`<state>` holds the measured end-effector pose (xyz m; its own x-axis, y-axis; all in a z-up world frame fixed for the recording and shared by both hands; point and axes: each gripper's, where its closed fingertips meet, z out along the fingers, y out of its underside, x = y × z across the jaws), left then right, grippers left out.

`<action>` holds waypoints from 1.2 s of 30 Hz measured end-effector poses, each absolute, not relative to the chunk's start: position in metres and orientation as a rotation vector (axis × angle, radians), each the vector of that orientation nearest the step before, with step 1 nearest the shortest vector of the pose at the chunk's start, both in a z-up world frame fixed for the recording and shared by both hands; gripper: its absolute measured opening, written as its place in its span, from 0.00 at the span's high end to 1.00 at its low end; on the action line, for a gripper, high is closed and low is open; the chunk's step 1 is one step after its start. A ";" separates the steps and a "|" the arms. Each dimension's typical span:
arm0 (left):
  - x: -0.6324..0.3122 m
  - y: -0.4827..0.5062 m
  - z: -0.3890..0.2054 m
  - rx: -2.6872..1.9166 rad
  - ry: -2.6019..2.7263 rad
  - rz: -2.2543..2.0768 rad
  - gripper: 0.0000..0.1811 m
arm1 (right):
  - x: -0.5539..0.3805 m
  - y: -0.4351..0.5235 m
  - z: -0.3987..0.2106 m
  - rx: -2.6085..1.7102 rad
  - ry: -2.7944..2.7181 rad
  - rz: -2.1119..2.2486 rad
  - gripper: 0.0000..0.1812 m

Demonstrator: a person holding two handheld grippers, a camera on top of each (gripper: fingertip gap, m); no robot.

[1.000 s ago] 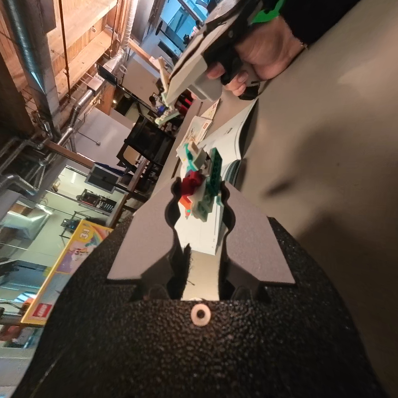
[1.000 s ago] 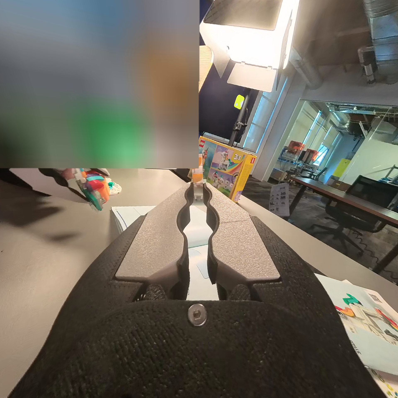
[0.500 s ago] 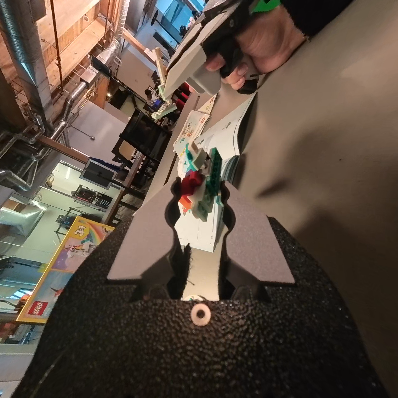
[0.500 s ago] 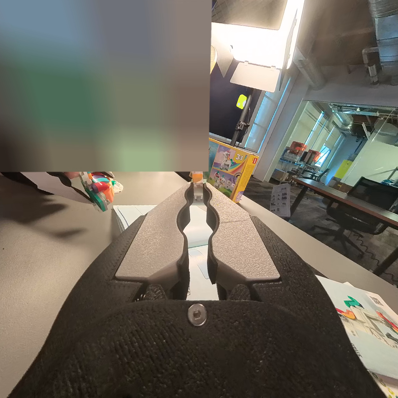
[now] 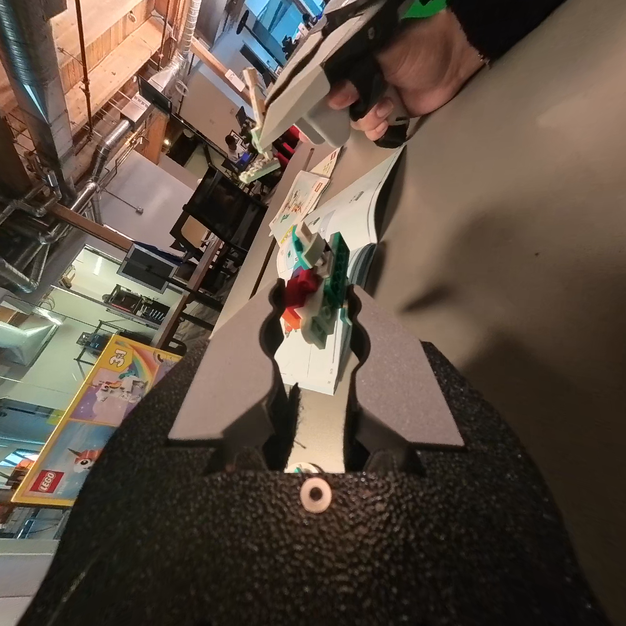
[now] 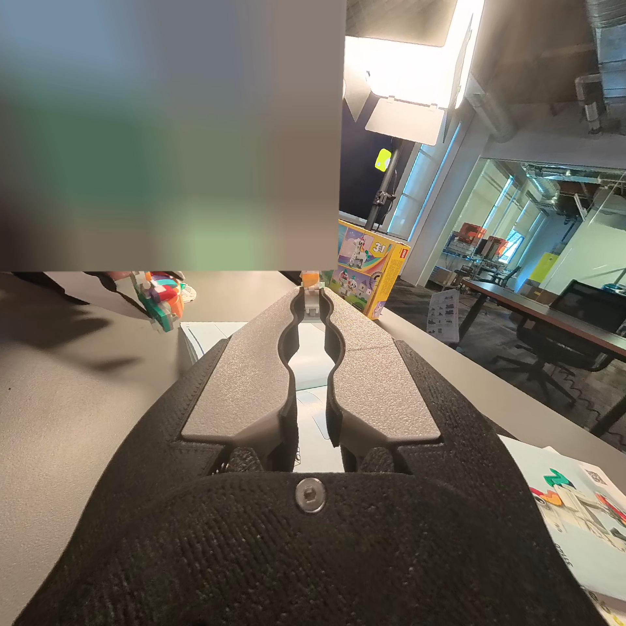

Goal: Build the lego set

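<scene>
My left gripper (image 5: 315, 294) is shut on a colourful lego assembly (image 5: 305, 288) of teal, red, orange and white bricks, held tilted above the open instruction booklet (image 5: 352, 216). My right gripper (image 6: 310, 299) is shut on a small white and orange lego piece (image 6: 309, 279) that sticks out past its tips. In the left wrist view the right gripper (image 5: 267, 142) is up and ahead, in a person's hand (image 5: 423, 67), apart from the assembly. In the right wrist view the assembly (image 6: 161, 301) is to the left, and the booklet (image 6: 216, 335) lies below.
The grey table (image 6: 67, 423) holds the yellow lego box (image 6: 371, 271) at its far edge; it also shows in the left wrist view (image 5: 91, 406). A second booklet (image 6: 582, 508) lies at the near right. A lit studio lamp (image 6: 406, 67) stands behind the box.
Both grippers keep their holds. In the right wrist view the colourful assembly has moved a little to the right, nearer my right gripper.
</scene>
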<state>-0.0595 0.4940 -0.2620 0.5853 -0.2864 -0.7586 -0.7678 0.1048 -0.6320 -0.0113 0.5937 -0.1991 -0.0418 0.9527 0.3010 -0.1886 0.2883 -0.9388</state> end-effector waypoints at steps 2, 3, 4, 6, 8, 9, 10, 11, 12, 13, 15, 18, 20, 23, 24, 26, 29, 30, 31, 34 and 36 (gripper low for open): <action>-0.060 0.494 -0.263 -1.475 0.948 0.447 0.81 | -0.010 0.594 -0.199 -0.824 -1.252 1.114 0.97; -0.059 0.494 -0.263 -1.476 0.951 0.449 0.81 | -0.010 0.594 -0.199 -0.824 -1.252 1.114 0.97; -0.059 0.494 -0.263 -1.476 0.955 0.451 0.81 | -0.010 0.594 -0.199 -0.824 -1.253 1.114 0.97; -0.059 0.495 -0.264 -1.477 0.961 0.453 0.81 | -0.009 0.593 -0.199 -0.824 -1.253 1.113 0.97; -0.059 0.495 -0.264 -1.477 0.962 0.456 0.81 | -0.009 0.593 -0.199 -0.824 -1.255 1.113 0.97; -0.059 0.495 -0.264 -1.479 0.959 0.456 0.81 | -0.009 0.593 -0.199 -0.824 -1.254 1.114 0.97; -0.060 0.495 -0.264 -1.481 0.953 0.457 0.81 | -0.009 0.594 -0.199 -0.824 -1.254 1.114 0.97; -0.062 0.495 -0.264 -1.485 0.943 0.458 0.81 | -0.009 0.594 -0.199 -0.823 -1.255 1.112 0.97; -0.064 0.495 -0.263 -1.493 0.930 0.458 0.81 | -0.009 0.595 -0.199 -0.820 -1.257 1.109 0.97; -0.066 0.495 -0.263 -1.502 0.918 0.461 0.81 | -0.009 0.594 -0.200 -0.818 -1.259 1.103 0.97; -0.069 0.496 -0.264 -1.515 0.903 0.474 0.81 | -0.011 0.593 -0.200 -0.816 -1.262 1.093 0.97; -0.072 0.495 -0.269 -1.558 0.911 0.513 0.81 | -0.013 0.595 -0.200 -0.821 -1.253 1.076 0.97; -0.075 0.492 -0.264 -1.587 0.905 0.554 0.81 | -0.011 0.599 -0.197 -0.827 -1.233 1.069 0.96; -0.070 0.481 -0.252 -1.687 0.904 0.536 0.81 | -0.009 0.605 -0.195 -0.841 -1.196 1.052 0.97; -0.066 0.475 -0.251 -1.742 0.940 0.499 0.81 | -0.008 0.608 -0.195 -0.847 -1.185 1.047 0.97; -0.060 0.461 -0.251 -1.893 1.076 0.438 0.81 | -0.006 0.612 -0.193 -0.855 -1.162 1.037 0.97; -0.059 0.431 -0.249 -2.216 1.326 0.321 0.81 | -0.004 0.617 -0.193 -0.867 -1.134 1.019 0.97; -0.059 0.421 -0.245 -2.342 1.396 0.277 0.81 | -0.003 0.618 -0.193 -0.873 -1.123 1.014 0.97; -0.059 0.413 -0.241 -2.452 1.471 0.234 0.81 | -0.002 0.620 -0.192 -0.877 -1.109 1.006 0.97; -0.049 0.390 -0.231 -2.755 1.737 0.068 0.81 | 0.010 0.628 -0.189 -0.902 -1.056 0.973 0.97; -0.036 0.371 -0.228 -3.032 1.809 -0.157 0.81 | 0.024 0.634 -0.185 -0.920 -1.000 0.949 0.97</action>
